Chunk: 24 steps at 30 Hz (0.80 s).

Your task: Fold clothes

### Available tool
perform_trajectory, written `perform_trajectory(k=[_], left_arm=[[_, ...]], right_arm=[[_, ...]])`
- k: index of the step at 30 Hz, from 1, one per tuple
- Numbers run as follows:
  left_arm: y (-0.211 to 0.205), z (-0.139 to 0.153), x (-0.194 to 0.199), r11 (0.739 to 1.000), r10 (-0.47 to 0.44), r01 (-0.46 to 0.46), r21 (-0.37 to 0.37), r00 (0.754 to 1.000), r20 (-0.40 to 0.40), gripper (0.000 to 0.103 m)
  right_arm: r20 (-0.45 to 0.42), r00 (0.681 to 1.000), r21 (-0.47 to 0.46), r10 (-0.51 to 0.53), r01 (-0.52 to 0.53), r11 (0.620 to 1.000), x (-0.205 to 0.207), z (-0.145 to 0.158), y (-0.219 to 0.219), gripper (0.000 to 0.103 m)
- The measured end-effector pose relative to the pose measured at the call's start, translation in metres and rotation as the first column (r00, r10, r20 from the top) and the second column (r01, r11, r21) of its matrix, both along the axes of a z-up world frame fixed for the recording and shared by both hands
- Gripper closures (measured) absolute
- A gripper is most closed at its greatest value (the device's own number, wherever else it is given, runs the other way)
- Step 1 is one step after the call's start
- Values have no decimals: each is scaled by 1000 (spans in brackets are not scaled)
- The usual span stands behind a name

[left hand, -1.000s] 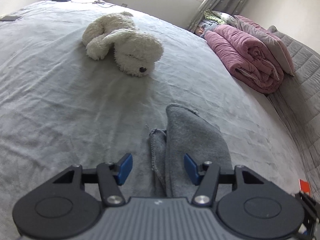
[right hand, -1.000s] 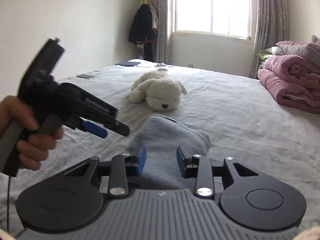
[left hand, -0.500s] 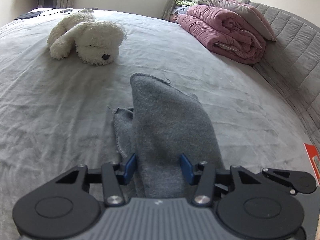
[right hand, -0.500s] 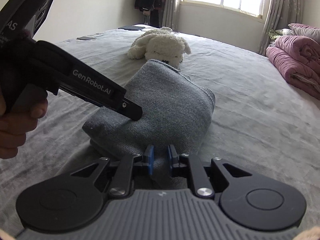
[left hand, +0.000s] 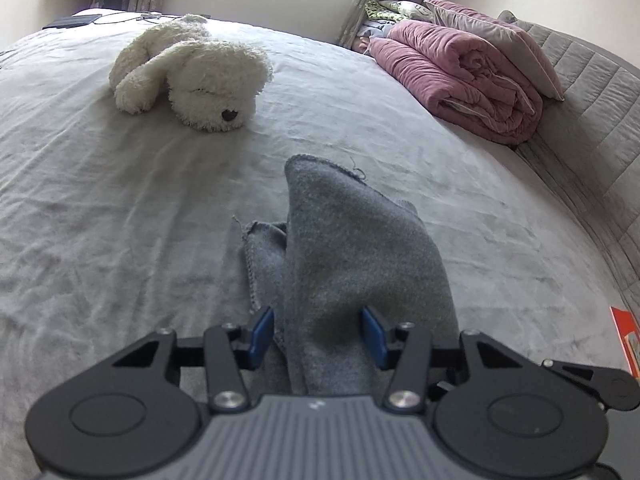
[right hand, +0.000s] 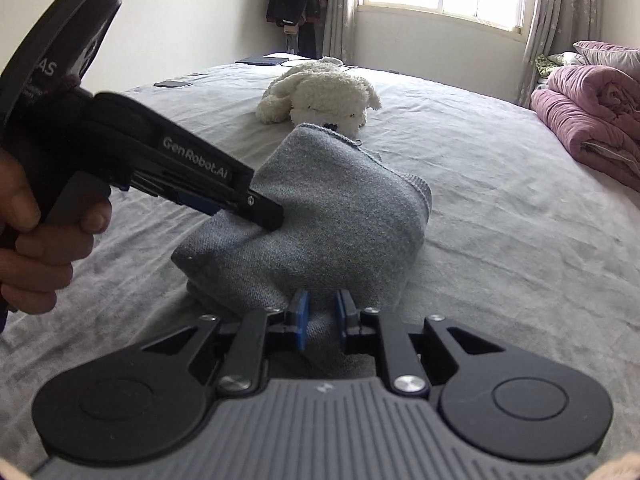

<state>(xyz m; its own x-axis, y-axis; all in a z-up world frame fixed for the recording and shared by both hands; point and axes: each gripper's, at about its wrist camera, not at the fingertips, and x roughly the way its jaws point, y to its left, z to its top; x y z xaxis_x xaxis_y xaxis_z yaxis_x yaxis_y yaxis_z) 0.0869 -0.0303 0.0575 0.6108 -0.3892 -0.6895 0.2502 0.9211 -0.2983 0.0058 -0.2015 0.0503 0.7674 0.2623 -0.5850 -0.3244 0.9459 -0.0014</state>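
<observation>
A grey knit garment [left hand: 352, 248] lies bunched and partly folded on the grey bed sheet [left hand: 120, 200]. My left gripper [left hand: 318, 336] has a thick ridge of it between its blue pads and grips it. Seen from the right wrist, the left gripper's fingertip [right hand: 264, 212] bites into the garment [right hand: 340, 208] at its left side, and that edge hangs clear of the sheet. My right gripper [right hand: 320, 316] is shut on a narrow fold at the garment's near edge. A person's hand [right hand: 36, 248] holds the left gripper's handle.
A white plush dog [left hand: 200, 76] lies on the bed beyond the garment. A rolled pink quilt [left hand: 460, 76] and pillows sit at the right by the padded grey headboard [left hand: 600, 92]. A red card [left hand: 626, 340] lies at the right edge. Dark flat devices [right hand: 262, 60] rest at the far side.
Both grippers came down onto the garment. The right jaws closed from wide apart onto a fold. The left jaws moved from beside the cloth to astride a raised ridge of it.
</observation>
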Motion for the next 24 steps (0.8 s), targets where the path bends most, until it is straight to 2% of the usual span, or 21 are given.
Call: perform_trajectory(k=[2,5,8,10,14,18,24], left_arm=[[3,-4,3,1000,17,-18,-24,1000,-19,53],[13,-9,10,994,41,-50,-101,996,-84,53],[17,-14,12,990,55,-68,-124,993,-108,49],[17,-15,11,990,57,-71,-125,992,-109,49],[15,-16,9,992,65,-75,-104,993,-98,47],[13,-15,8,993,76,-83,-82,993,-90,46],[14,-17,9,993,77,-85,-81,993,-92,44]], right_arm=[[-5,1000,40,-8,8,999,4,3,-5,88],[-10,999,125,-37,38,991,16,10,-17,87],[-25,998,227,-56,60,972,36,14,-29,86],[-44,998,242,-55,64,968,50,11,-30,83],[-71,994,256,-77,93,962,69,1,-31,89],[-71,992,281,-108,123,952,83,2,-35,89],[-96,984,264,-150,171,949,113,-4,-32,89]])
